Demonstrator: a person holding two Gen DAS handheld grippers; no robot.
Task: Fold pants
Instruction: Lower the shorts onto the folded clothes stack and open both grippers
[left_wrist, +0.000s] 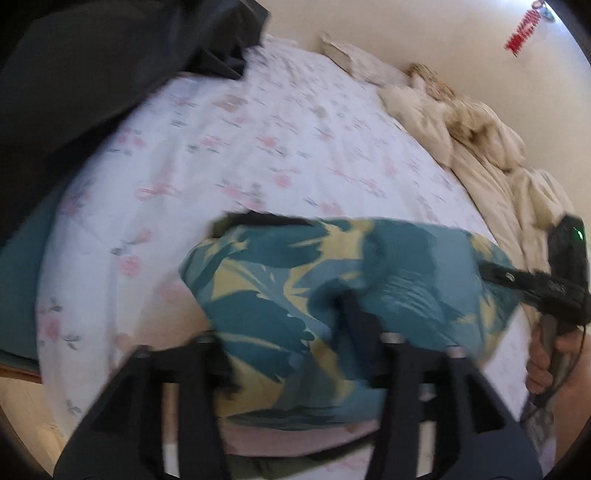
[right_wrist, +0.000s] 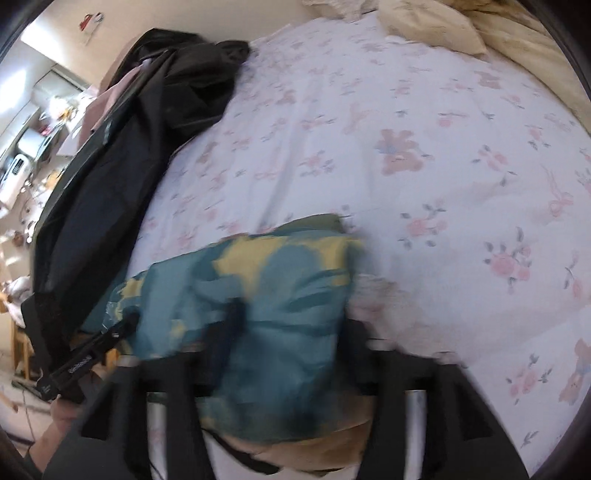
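Setting: home bedroom. Bed with pink-floral white sheet (right_wrist: 369, 122) fills both views. Cream pillows (left_wrist: 354, 59) and rumpled beige duvet (left_wrist: 480, 140) at bed's far edge, against plain wall. Dark garments (right_wrist: 122, 155) heaped on bed's left side. Beyond that side, cluttered household shelves (right_wrist: 26, 155), blurred
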